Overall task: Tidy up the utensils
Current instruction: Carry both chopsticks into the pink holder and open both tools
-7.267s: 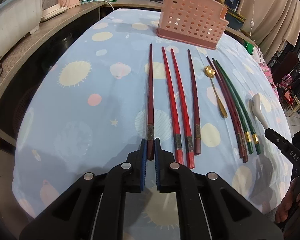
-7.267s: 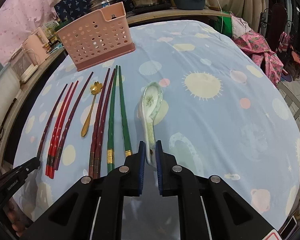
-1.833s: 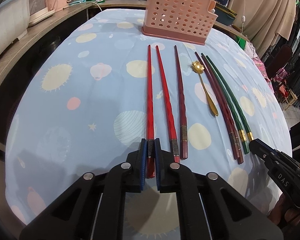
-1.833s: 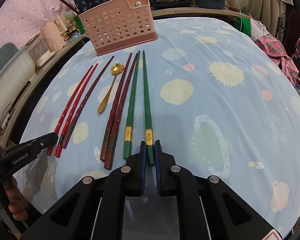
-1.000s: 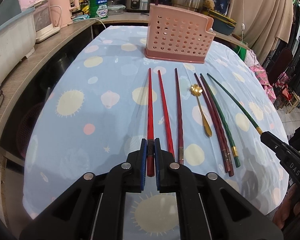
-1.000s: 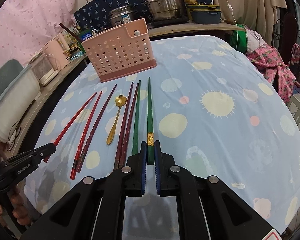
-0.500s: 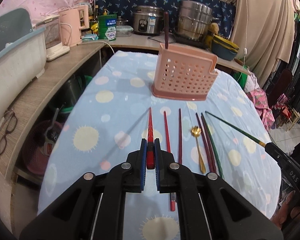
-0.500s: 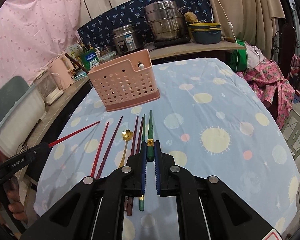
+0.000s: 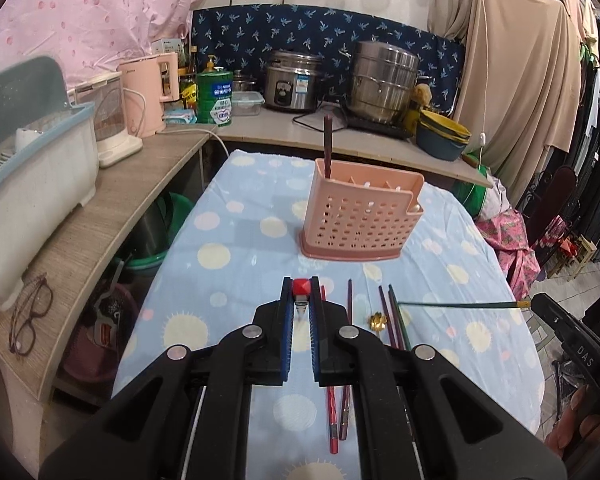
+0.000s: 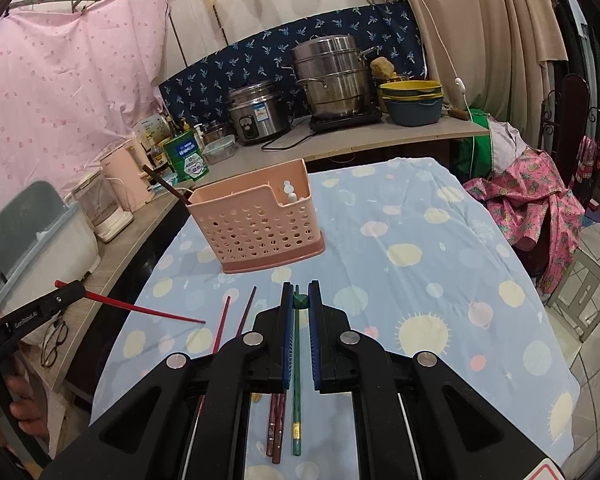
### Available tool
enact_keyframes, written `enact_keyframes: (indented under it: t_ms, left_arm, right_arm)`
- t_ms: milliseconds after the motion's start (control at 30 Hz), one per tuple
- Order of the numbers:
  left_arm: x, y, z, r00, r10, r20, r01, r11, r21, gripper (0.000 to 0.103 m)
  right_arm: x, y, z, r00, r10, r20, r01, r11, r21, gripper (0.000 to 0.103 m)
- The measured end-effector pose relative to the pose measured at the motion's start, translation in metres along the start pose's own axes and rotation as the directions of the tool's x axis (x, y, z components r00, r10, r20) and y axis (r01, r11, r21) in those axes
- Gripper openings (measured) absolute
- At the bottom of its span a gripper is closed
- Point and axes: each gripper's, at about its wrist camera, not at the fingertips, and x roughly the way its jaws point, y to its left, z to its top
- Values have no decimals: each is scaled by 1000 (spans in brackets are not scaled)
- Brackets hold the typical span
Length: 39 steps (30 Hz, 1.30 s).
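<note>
Chopsticks: left hand-held gripper (image 9: 301, 300) pinches a red one (image 9: 301, 287), right hand-held gripper (image 10: 299, 304) a green one (image 10: 300, 301), both in front of the pink holder (image 9: 360, 216). End-gripped sticks could swing and miss the slots.

Baskets: we count one pink basket (image 9: 360, 216).
Chopsticks held: we count two, a red chopstick (image 9: 301, 287) gripped in the left claw (image 9: 300, 300) and a green chopstick (image 9: 456, 304) gripped in the right claw (image 10: 299, 300).
Chopsticks before the basket: we count five loose chopsticks (image 9: 329, 360) on the desk (image 9: 240, 240).
Chopsticks inside the basket: one dark chopstick (image 9: 327, 148).
Spoons: we count two, a gold spoon (image 9: 378, 320) before the basket and a white spoon (image 10: 288, 192) inside it.
</note>
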Motion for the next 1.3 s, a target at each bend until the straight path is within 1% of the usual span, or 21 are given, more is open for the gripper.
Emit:
enact_keyframes:
  t_ms: [167,300,533,600,733,900,1000,1067,1133,1200,1300]
  left_arm:
    - [-3,-2,22,999,-13,34,13,1000,1,7]
    - [-7,-4,44,997,-27,75,27,1000,0,7]
    - [-11,-15,90,985,-44,166,44,999,4,7]
    - [-15,-20,107,978,-60,202,60,998,6,7]
    - [-21,-33,139,957,-60,284,56,998,23,7]
    - [-20,-43,173,934,-58,352,52,998,27,7]
    - [-16,-44,187,922,-56,382,49,998,27,7]
    - [-9,-44,194,921,-56,385,50,998,23,7]
    - [1,-43,199,923,-52,381,48,999,19,7]
    - [13,-42,199,930,-48,364,44,999,20,7]
    - [34,-40,196,944,-37,328,34,999,15,7]
  right_arm:
    - [2,2,18,1000,-1,22,1,1000,0,7]
    - [3,1,35,999,18,48,-19,1000,17,7]
    - [3,5,77,990,37,139,-40,999,20,7]
    - [1,8,92,983,51,175,-56,998,23,7]
    - [3,17,123,967,66,245,-73,997,19,7]
    - [5,30,162,933,106,344,-122,992,24,7]
    - [7,41,180,909,113,402,-127,992,8,7]
    - [12,47,188,900,116,420,-130,992,3,7]
    - [21,52,194,900,113,421,-125,992,1,7]
    - [34,56,196,905,100,413,-110,994,0,7]
    - [55,58,193,923,88,376,-95,996,0,7]
